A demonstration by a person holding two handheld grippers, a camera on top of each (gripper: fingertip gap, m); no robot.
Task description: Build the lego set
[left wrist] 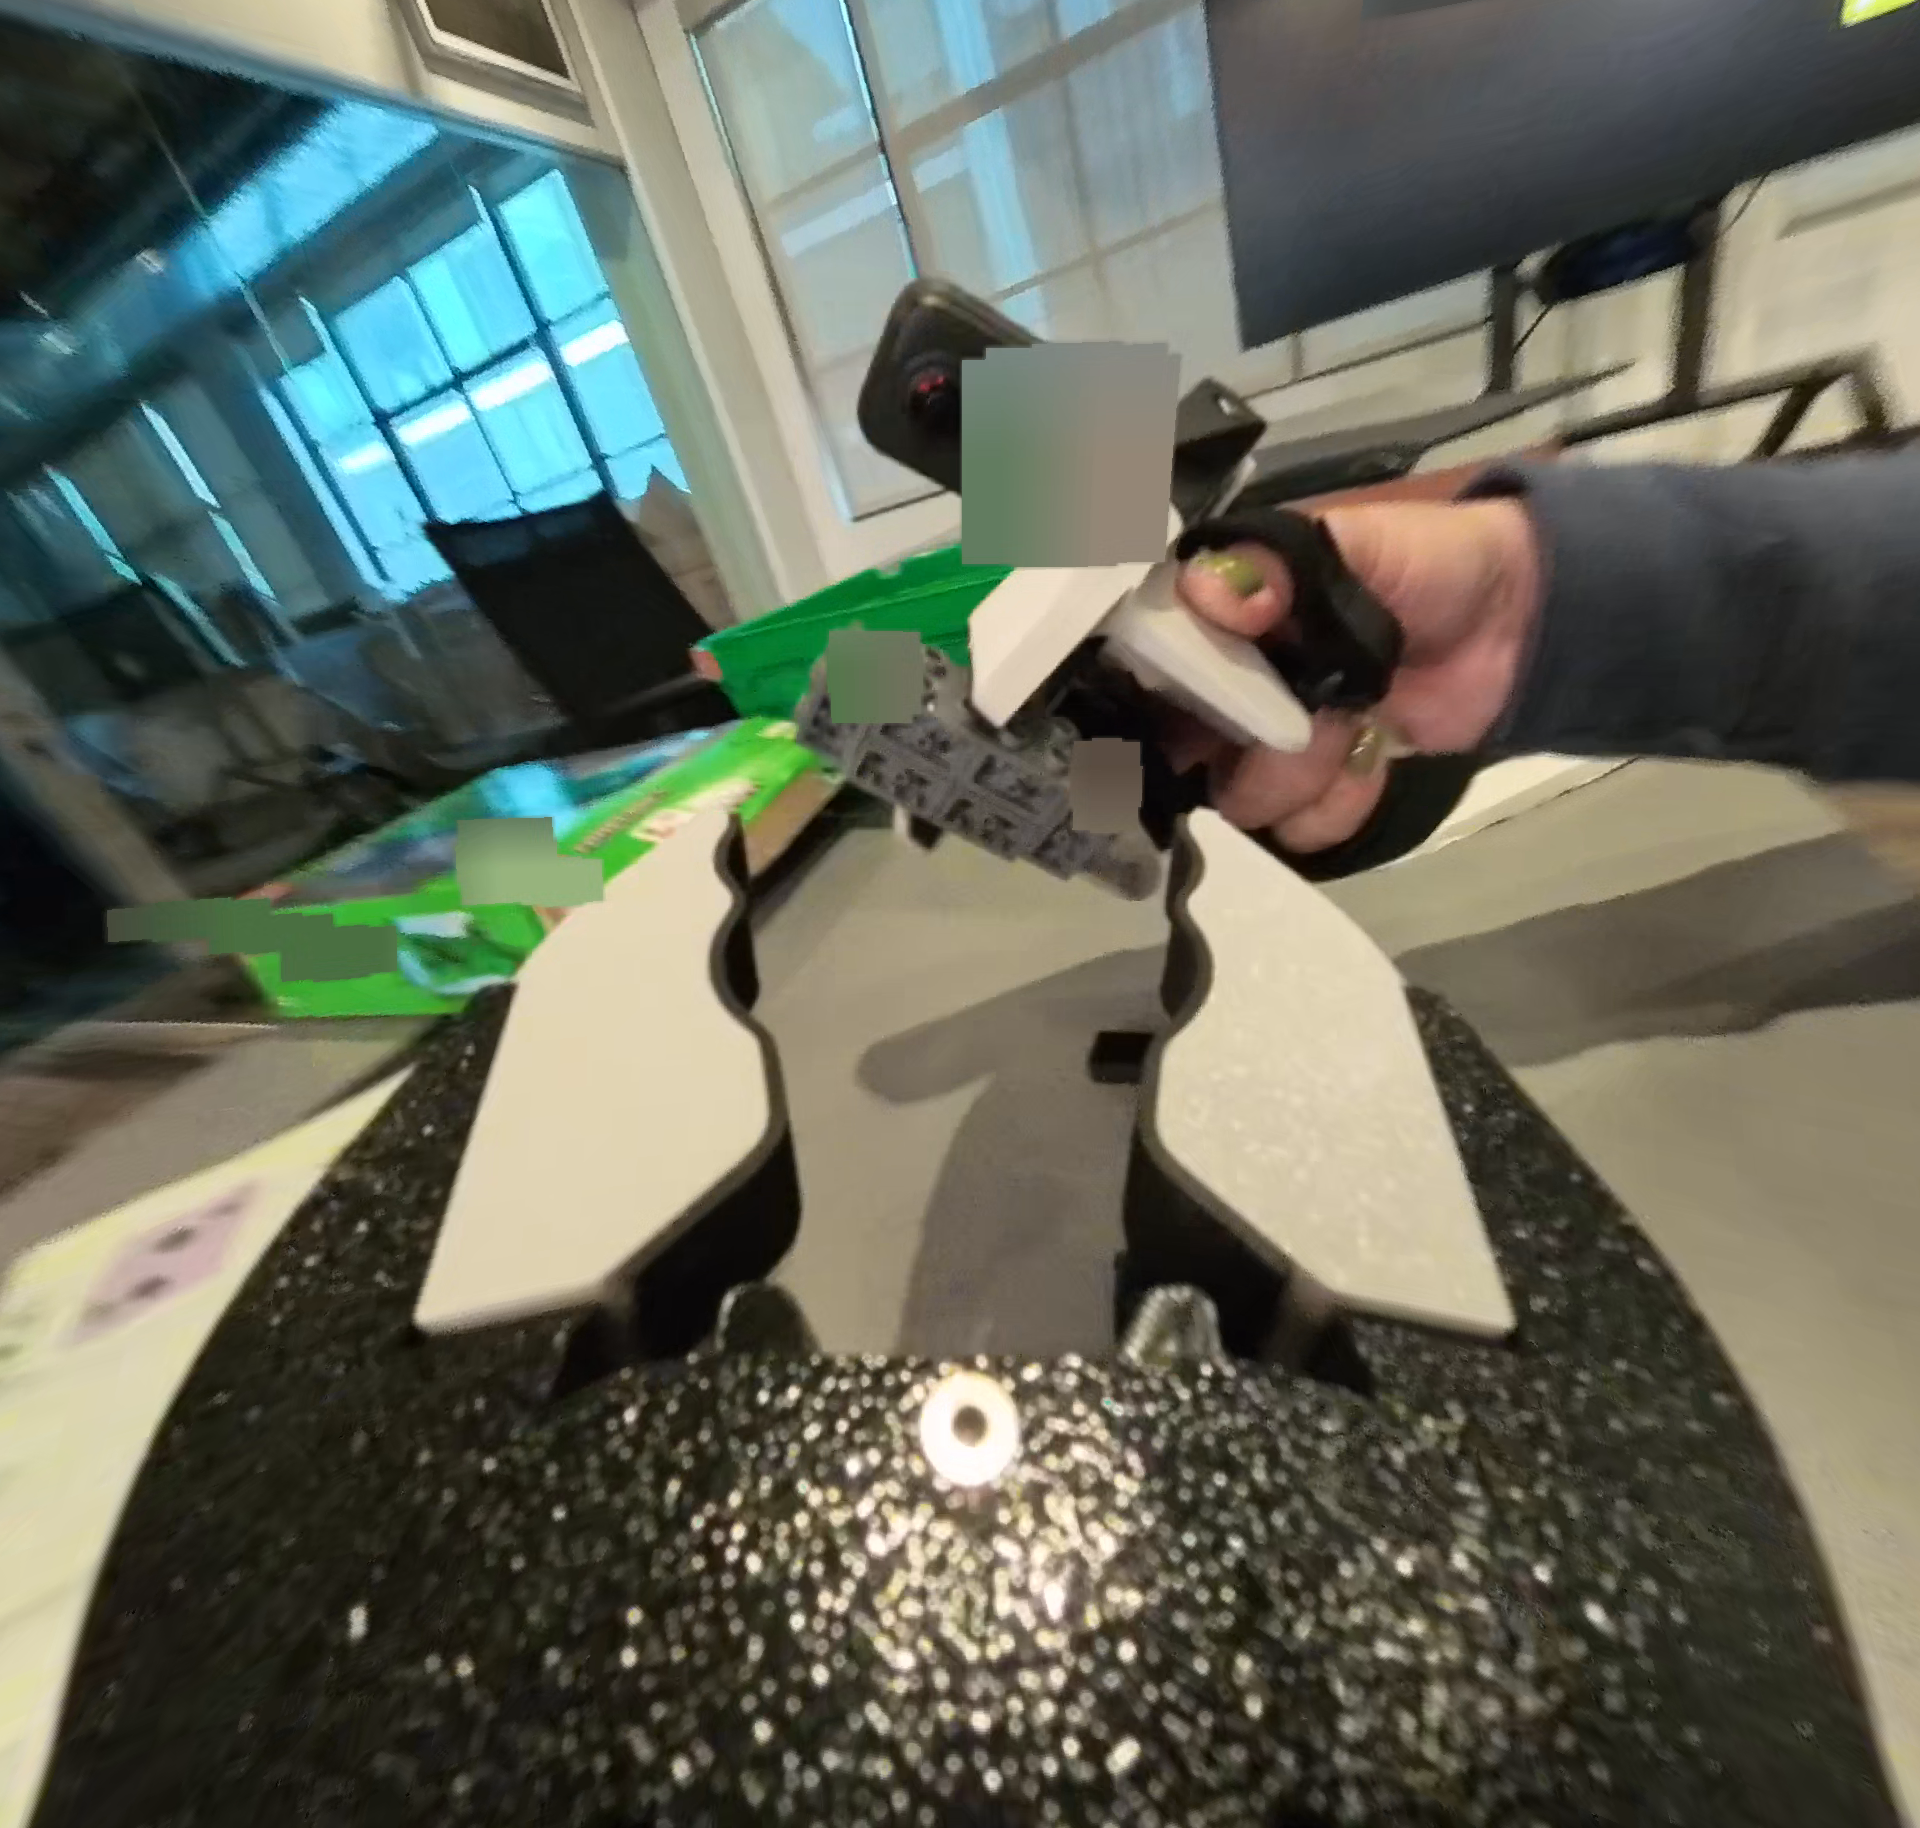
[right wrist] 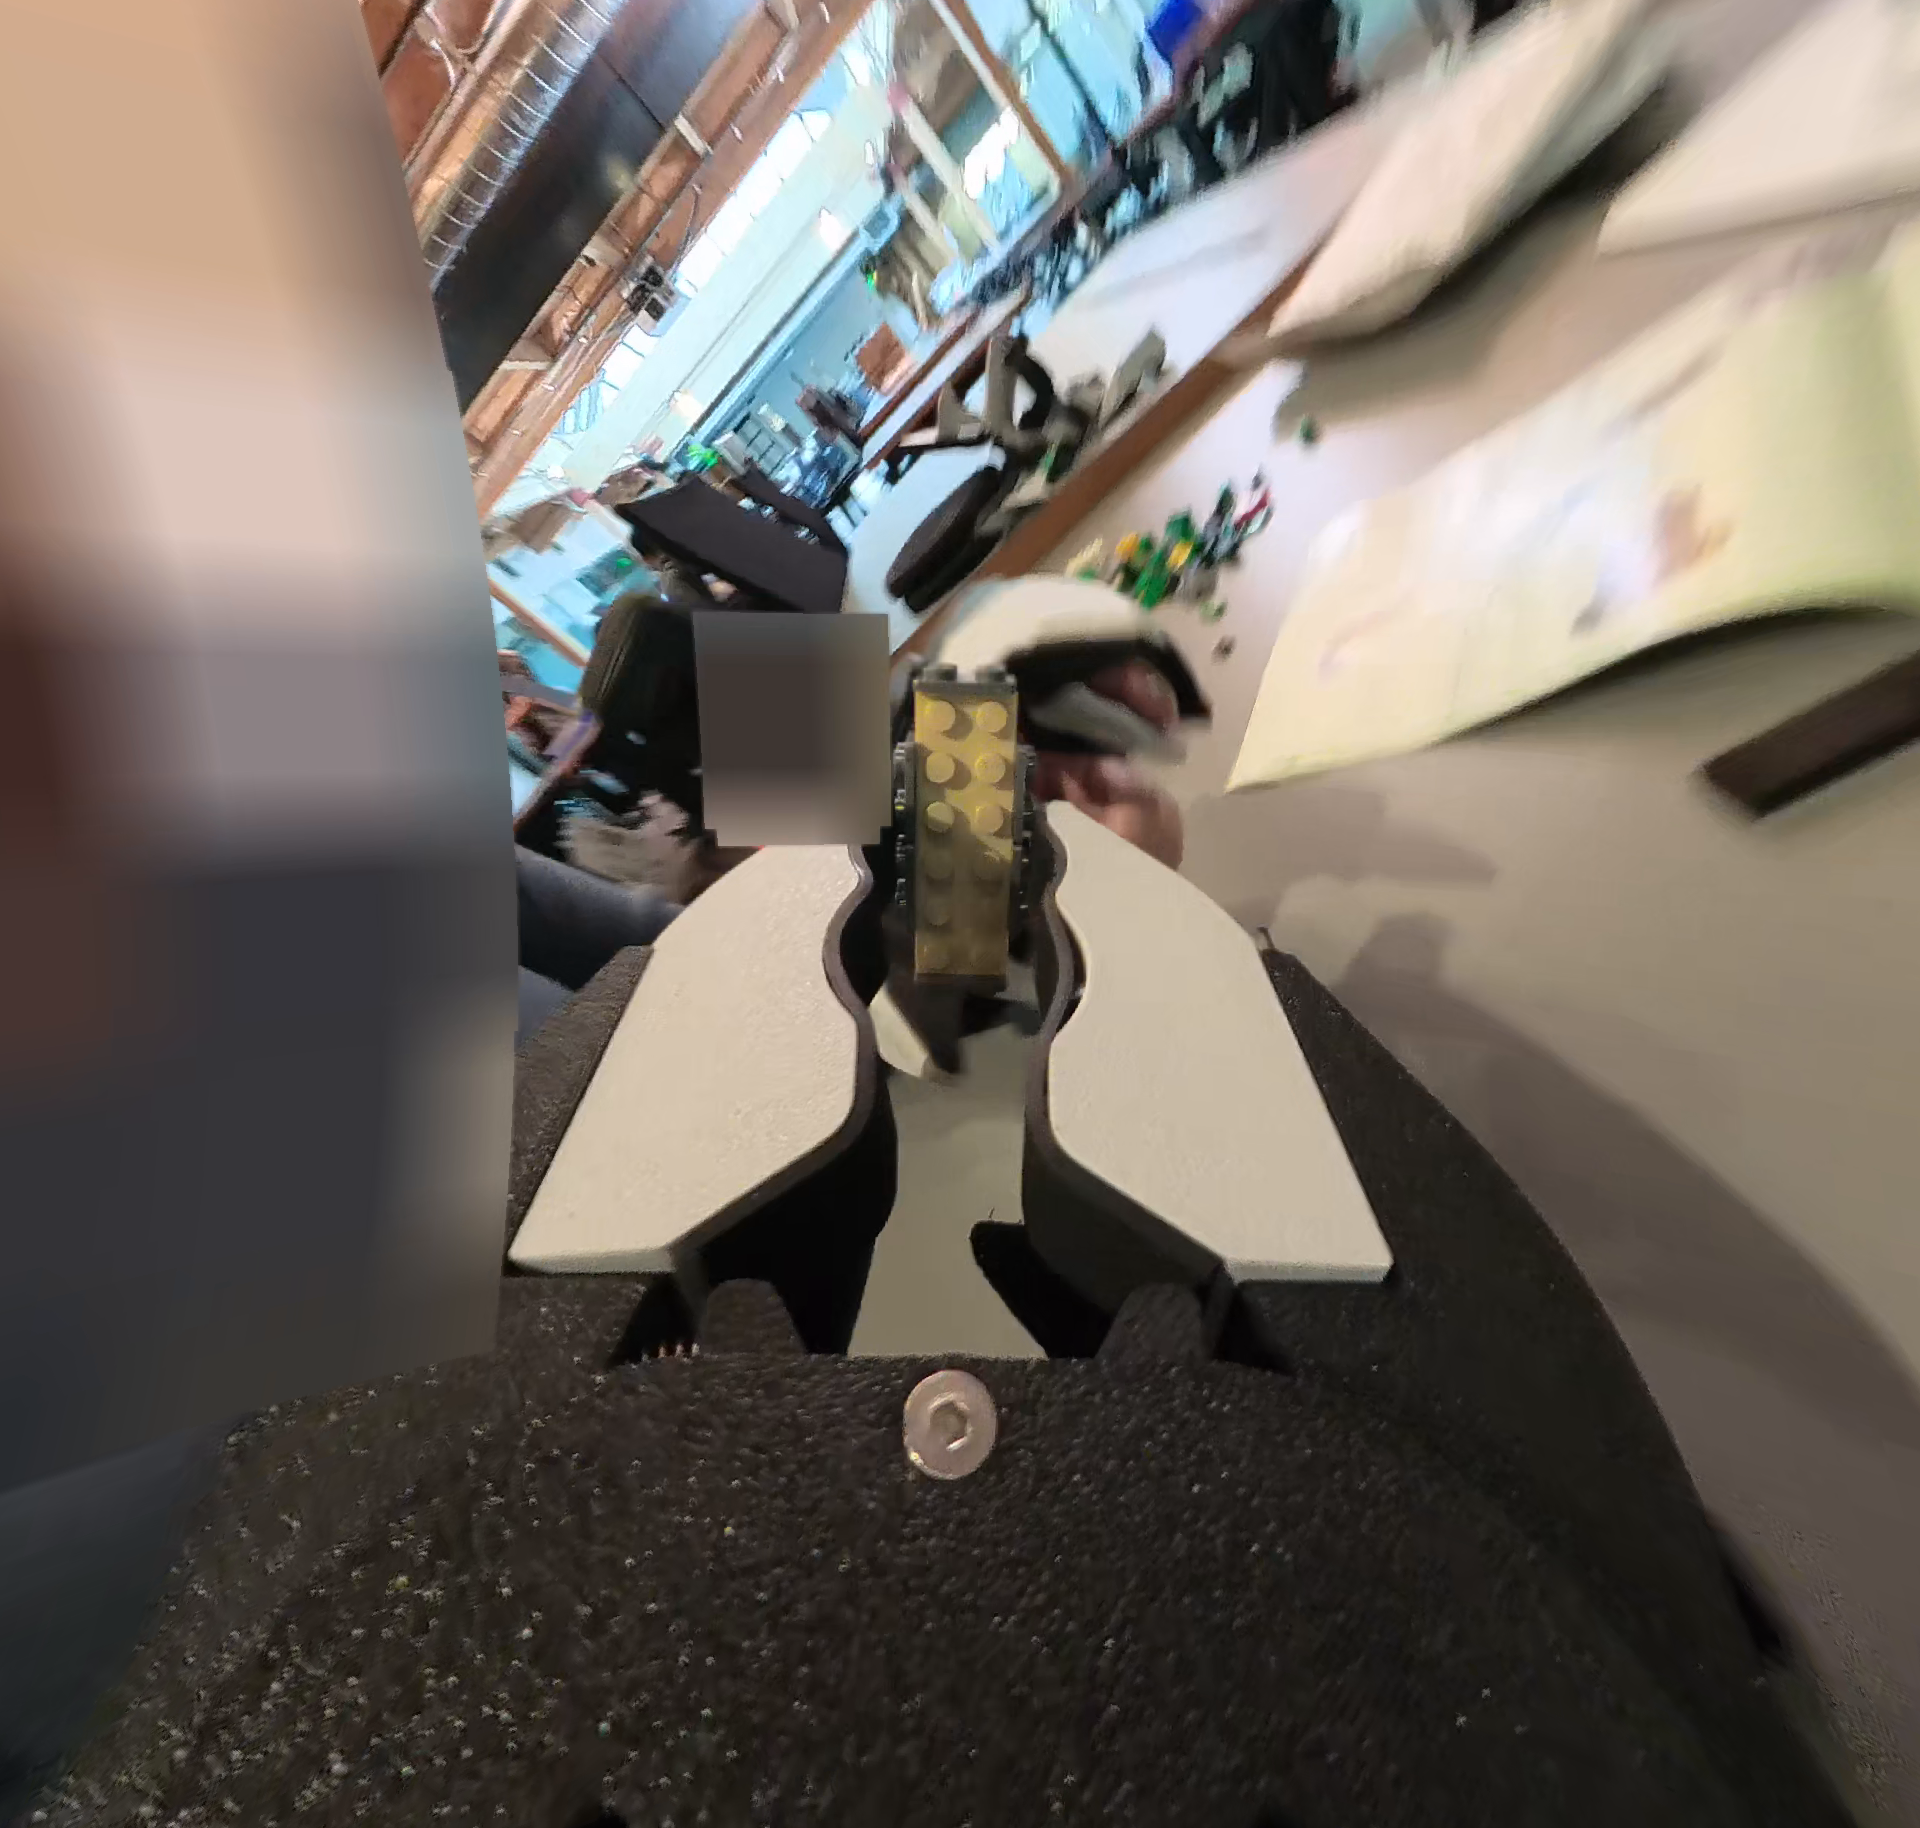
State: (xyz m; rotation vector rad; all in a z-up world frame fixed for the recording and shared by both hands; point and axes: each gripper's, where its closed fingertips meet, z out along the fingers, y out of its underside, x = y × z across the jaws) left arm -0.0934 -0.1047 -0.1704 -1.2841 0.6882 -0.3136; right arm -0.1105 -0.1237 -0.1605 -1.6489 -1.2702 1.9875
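My right gripper point(right wrist: 956, 843) is shut on a lego assembly point(right wrist: 961, 822), a dark grey plate with tan studded bricks on it, held in the air. In the left wrist view the same plate point(left wrist: 977, 791) shows its grey underside, gripped by the right gripper point(left wrist: 1039, 718) in a person's hand point(left wrist: 1403, 656). My left gripper point(left wrist: 956, 843) is open and empty, its fingertips just short of the plate. It shows blurred beyond the assembly in the right wrist view point(right wrist: 1081, 677).
A green lego box point(left wrist: 520, 843) and a green lid point(left wrist: 862, 625) lie on the grey table point(left wrist: 1558, 1155) at the left. A small black piece point(left wrist: 1117, 1051) lies under the left gripper. Loose green pieces point(right wrist: 1174, 552) and an open instruction booklet point(right wrist: 1558, 552) lie farther off. The grippers are tip to tip, or close to it. The small black piece point(left wrist: 1117, 1051) sits 12 cm or so from the ends of my left fingers.
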